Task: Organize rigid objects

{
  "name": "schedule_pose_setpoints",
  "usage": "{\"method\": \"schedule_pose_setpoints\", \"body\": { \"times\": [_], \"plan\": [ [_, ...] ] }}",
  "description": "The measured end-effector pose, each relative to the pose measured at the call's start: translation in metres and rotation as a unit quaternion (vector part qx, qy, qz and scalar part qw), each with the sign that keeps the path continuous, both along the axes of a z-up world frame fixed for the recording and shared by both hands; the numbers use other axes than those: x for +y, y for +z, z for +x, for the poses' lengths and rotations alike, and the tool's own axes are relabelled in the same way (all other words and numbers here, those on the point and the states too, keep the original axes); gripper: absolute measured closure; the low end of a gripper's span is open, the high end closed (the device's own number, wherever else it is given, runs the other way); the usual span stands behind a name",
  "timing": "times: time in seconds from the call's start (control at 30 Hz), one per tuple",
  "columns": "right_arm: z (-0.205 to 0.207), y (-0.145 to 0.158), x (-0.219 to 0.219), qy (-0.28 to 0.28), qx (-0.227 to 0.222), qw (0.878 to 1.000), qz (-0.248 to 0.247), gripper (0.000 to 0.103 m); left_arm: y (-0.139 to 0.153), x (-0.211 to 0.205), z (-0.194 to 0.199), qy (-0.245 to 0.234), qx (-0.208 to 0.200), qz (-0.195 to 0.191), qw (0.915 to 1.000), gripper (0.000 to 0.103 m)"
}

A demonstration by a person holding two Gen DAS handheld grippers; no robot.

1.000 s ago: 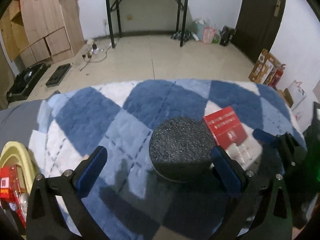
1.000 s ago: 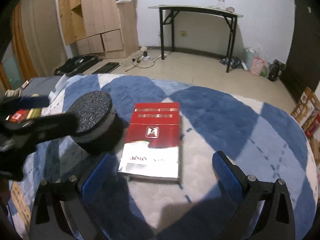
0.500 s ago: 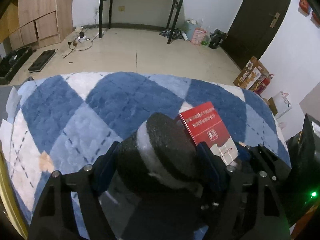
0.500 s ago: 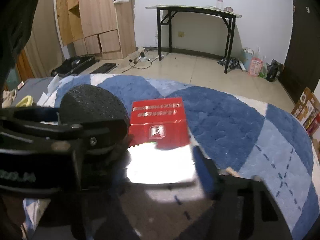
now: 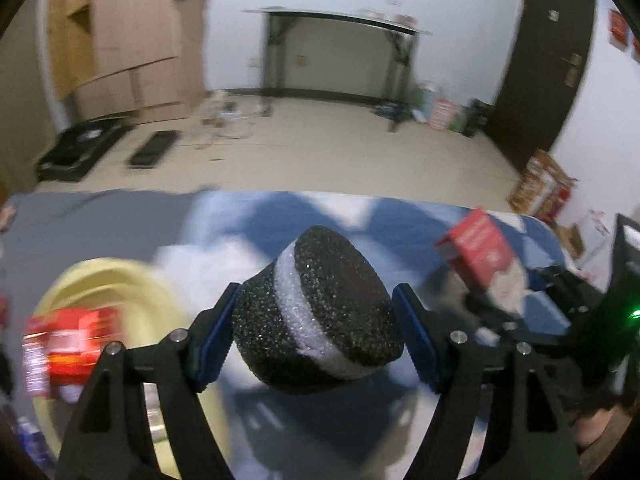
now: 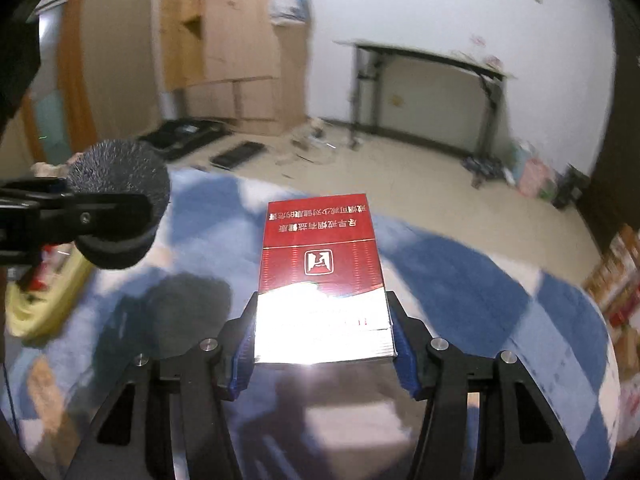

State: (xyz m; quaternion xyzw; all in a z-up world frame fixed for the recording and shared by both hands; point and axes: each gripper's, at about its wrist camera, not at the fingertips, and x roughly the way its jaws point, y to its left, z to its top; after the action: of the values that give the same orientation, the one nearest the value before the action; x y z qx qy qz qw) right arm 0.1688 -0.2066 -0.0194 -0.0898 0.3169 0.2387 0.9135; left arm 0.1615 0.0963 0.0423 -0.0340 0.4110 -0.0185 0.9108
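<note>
Left gripper [image 5: 316,336]: its blue-padded fingers [image 5: 212,336] were clamped on the round sponge, one pad pressed against each side.
Round sponge [image 5: 320,316]: a thick disc, black and grainy on both faces with a white band through the middle; it was held tilted, clear of the blanket, one dark face turned up and to the right.
Right gripper [image 6: 322,340]: its fingers [image 6: 242,354] were closed against the two long edges of the red box, near its silver end.
Red box [image 6: 320,264]: a flat pack, red on the far half with a white emblem and printed lines of characters, shiny silver on the near half; it was held lifted above the blanket, pointing away from the camera.
Blanket [image 6: 460,280]: a fluffy cover in blue and white diamond pattern, lying under both grippers; heavily blurred in both views.
Yellow bowl [image 5: 120,280]: it sat low on the left in the left wrist view, with red packets [image 5: 64,336] inside; detail was lost to blur.
Relative position: in the right wrist view the sponge and the left gripper's black arm appeared at the left, apart from the red box; in the left wrist view the box showed at the right, beside the sponge without touching it.
Background: a tiled floor, a wooden cabinet [image 5: 132,40], a black-legged table [image 5: 340,56] against the white wall, a dark door [image 5: 548,60].
</note>
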Motion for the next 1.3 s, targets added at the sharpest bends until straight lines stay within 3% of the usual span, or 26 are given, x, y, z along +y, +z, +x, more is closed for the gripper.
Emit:
{"method": "schedule_pose_setpoints", "body": {
  "times": [0.07, 0.23, 0.37, 0.43, 0.5, 0.6, 0.7, 0.87, 0.9, 0.97, 1.0, 1.1, 1.2, 1.3],
  "plan": [
    [-0.014, 0.014, 0.035, 0.044, -0.003, 0.999, 0.006, 0.047, 0.004, 0.042, -0.013, 0.032, 0.006, 0.021, 0.9992, 0.027],
    [-0.054, 0.034, 0.137, 0.153, 0.003, 0.988, 0.005, 0.047, -0.007, 0.144, -0.034, 0.131, 0.035, 0.023, 0.9905, 0.027],
    [-0.058, 0.027, 0.215, 0.212, 0.024, 0.977, -0.030, 0.047, -0.027, 0.169, -0.020, 0.148, 0.063, 0.029, 0.9865, 0.027],
    [-0.053, 0.016, 0.248, 0.232, 0.031, 0.969, -0.076, 0.047, -0.033, 0.180, -0.012, 0.154, 0.071, 0.004, 0.9855, 0.027],
    [-0.047, 0.004, 0.276, 0.252, 0.034, 0.960, -0.117, 0.047, -0.038, 0.188, -0.011, 0.153, 0.078, 0.003, 0.9851, 0.027],
    [-0.032, -0.004, 0.297, 0.259, 0.049, 0.956, -0.127, 0.047, -0.055, 0.200, -0.012, 0.156, 0.102, -0.012, 0.9824, 0.027],
    [-0.023, -0.015, 0.321, 0.258, 0.063, 0.955, -0.132, 0.047, -0.058, 0.197, -0.014, 0.139, 0.090, -0.010, 0.9861, 0.026],
    [-0.020, -0.025, 0.341, 0.262, 0.063, 0.953, -0.142, 0.044, -0.054, 0.196, -0.018, 0.149, 0.084, -0.018, 0.9851, 0.021],
    [-0.022, -0.027, 0.345, 0.261, 0.061, 0.953, -0.140, 0.038, -0.051, 0.197, -0.020, 0.155, 0.082, -0.023, 0.9843, 0.016],
    [-0.026, -0.026, 0.335, 0.264, 0.062, 0.955, -0.122, 0.004, -0.038, 0.200, -0.027, 0.169, 0.065, -0.036, 0.9827, 0.005],
    [-0.027, -0.023, 0.329, 0.269, 0.061, 0.955, -0.107, 0.002, -0.028, 0.199, -0.033, 0.181, 0.049, -0.036, 0.9817, 0.000],
    [-0.026, -0.013, 0.307, 0.279, 0.060, 0.956, -0.071, 0.000, -0.005, 0.190, -0.046, 0.210, 0.019, -0.041, 0.9767, 0.000],
    [-0.018, -0.003, 0.275, 0.280, 0.056, 0.958, -0.041, 0.000, 0.010, 0.166, -0.065, 0.258, -0.006, -0.038, 0.9654, 0.000],
    [-0.006, 0.004, 0.235, 0.275, 0.050, 0.960, -0.013, 0.000, 0.004, 0.127, -0.094, 0.324, -0.029, -0.042, 0.9447, 0.000]
  ]
}}
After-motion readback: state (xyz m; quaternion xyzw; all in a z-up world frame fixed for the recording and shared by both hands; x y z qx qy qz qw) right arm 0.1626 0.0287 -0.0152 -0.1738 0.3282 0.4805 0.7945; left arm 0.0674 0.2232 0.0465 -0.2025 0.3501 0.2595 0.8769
